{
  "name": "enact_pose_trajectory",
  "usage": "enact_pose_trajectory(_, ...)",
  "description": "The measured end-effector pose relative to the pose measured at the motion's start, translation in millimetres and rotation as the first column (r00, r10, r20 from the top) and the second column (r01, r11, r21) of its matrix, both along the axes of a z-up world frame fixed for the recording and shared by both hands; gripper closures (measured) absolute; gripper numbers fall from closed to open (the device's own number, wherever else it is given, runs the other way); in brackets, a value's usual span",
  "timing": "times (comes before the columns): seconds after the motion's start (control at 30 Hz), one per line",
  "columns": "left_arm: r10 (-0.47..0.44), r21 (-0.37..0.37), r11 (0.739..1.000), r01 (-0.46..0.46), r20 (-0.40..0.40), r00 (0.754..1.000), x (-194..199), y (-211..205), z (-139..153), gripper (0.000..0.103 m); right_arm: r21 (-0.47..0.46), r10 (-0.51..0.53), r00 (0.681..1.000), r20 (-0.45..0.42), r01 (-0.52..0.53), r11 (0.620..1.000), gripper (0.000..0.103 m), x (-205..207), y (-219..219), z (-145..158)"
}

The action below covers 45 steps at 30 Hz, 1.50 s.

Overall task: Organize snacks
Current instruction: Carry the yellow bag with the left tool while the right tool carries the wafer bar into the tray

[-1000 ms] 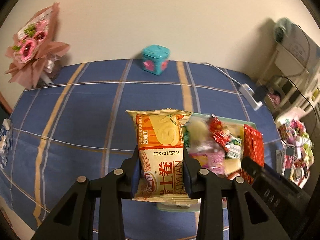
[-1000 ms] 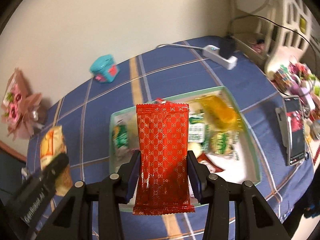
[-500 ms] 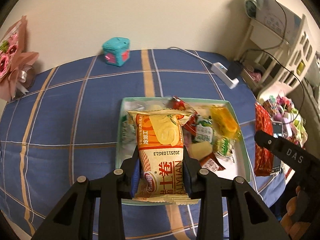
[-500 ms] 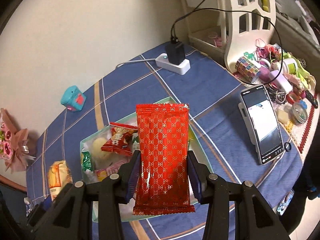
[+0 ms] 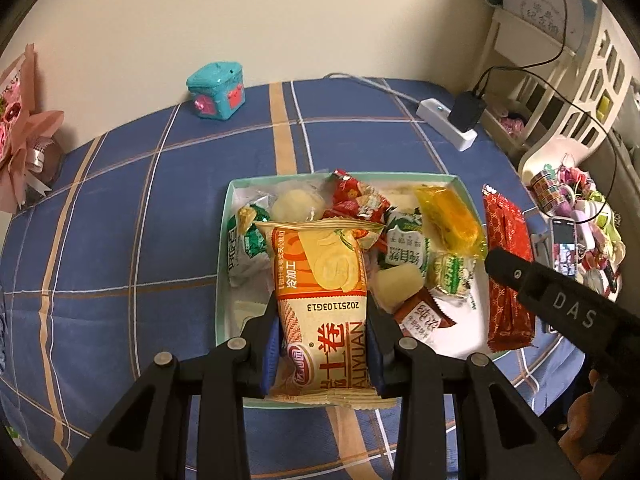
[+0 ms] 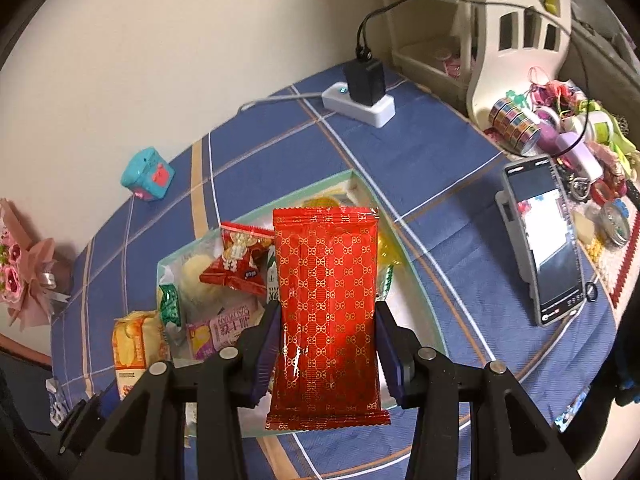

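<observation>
Two packets held above the tray (image 5: 222, 240): left gripper (image 5: 322, 344) clamps the egg roll pack (image 5: 320, 304), right gripper (image 6: 326, 354) clamps the red pack (image 6: 327, 312) just off the tray's right side, both tilted down, probably for dropping among the snacks.

Both hands have swung sideways across the blue plaid tablecloth (image 5: 132, 208). The left gripper (image 5: 322, 344), clamping an orange-and-cream egg roll packet (image 5: 320, 304), has travelled from bare cloth to above the pale green snack tray (image 5: 222, 264). The right gripper (image 6: 326, 350), clamping a red patterned packet (image 6: 326, 312), has shifted from over the tray's middle toward its right end, bringing a propped phone (image 6: 540, 240) into fuller view.
</observation>
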<state>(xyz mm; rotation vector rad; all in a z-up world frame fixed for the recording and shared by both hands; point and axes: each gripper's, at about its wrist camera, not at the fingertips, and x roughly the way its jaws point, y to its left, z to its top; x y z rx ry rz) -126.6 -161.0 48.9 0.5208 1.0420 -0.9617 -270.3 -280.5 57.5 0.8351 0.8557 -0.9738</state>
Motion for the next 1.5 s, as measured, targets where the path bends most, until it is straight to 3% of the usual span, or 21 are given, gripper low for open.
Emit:
enact_pose_trajectory(0.4,0.038,0.072,0.997,-0.033,-0.061,0.997,17,-6,-42,0.066,0.101,0.028,0.996,-0.09,-0.018,0.995,0.055,17,-5,-53)
enact_pose_trajectory(0.73,0.057,0.121,0.992,-0.043,-0.11,0.992,24,-10,-67,0.065,0.116,0.038,0.992,-0.124,-0.024,0.993,0.053,24,-5,-66)
enact_pose_trajectory(0.97,0.071,0.128,0.99,-0.055,-0.13,0.989,27,-10,-70,0.064,0.13,0.047,0.985,-0.166,-0.026,0.991,0.036,27,-5,-71)
enact_pose_trajectory(1.1,0.081,0.129,0.989,-0.064,-0.129,0.988,29,-7,-63,0.039,0.116,0.053,0.984,-0.17,-0.034,0.993,0.025,26,-3,-64)
enact_pose_trajectory(1.33,0.088,0.094,0.992,-0.079,-0.091,0.992,33,1,-36,0.027,0.044,0.056,0.988,-0.143,-0.05,0.998,0.007,28,-1,-34)
enact_pose_trajectory(1.4,0.099,0.081,0.992,-0.093,-0.075,0.992,35,3,-28,0.019,0.02,0.055,0.99,-0.129,-0.053,0.998,0.0,27,0,-25)
enact_pose_trajectory(1.5,0.127,0.069,0.99,-0.125,-0.037,0.991,41,7,-19,0.015,-0.007,0.057,0.993,-0.105,-0.058,0.998,0.0,26,3,-13)
